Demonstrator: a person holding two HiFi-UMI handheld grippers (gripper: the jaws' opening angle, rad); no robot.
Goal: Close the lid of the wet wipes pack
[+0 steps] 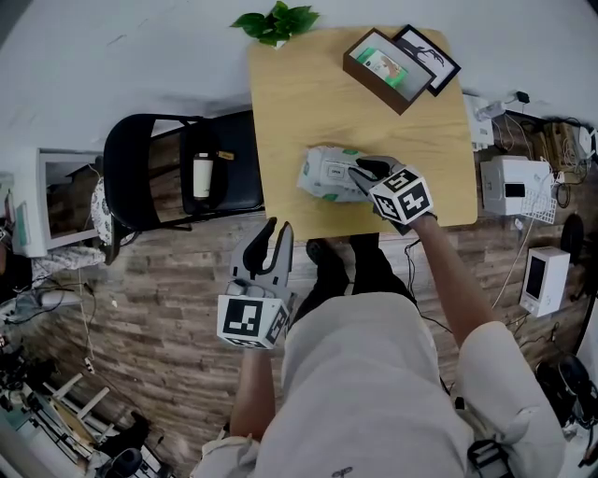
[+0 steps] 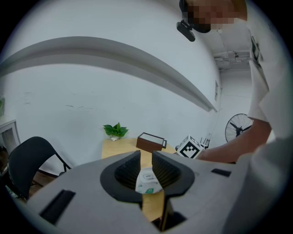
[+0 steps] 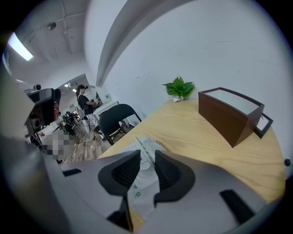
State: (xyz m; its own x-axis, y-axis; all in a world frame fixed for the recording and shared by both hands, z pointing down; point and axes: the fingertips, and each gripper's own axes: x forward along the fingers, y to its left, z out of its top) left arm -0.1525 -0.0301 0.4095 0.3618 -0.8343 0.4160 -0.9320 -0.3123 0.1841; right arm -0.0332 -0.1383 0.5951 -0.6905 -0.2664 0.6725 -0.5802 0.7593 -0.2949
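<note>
The white and green wet wipes pack [image 1: 322, 175] lies near the front edge of the wooden table [image 1: 290, 103]. My right gripper [image 1: 360, 169] is down over the pack's right half. In the right gripper view the pack's thin lid flap [image 3: 145, 154] stands up in the gap of that gripper [image 3: 146, 158], whose jaws stand apart and do not visibly press on it. My left gripper [image 1: 277, 228] hangs over the floor in front of the table's left corner, open and empty. Through its gap [image 2: 146, 157] the pack [image 2: 147, 179] shows farther off.
A brown box [image 1: 388, 67] and a black picture frame [image 1: 432, 54] sit at the table's far right, and a small green plant [image 1: 277, 21] at its far edge. A black chair [image 1: 177, 173] with a bottle [image 1: 202, 175] stands left of the table. White devices [image 1: 512, 187] line the floor on the right.
</note>
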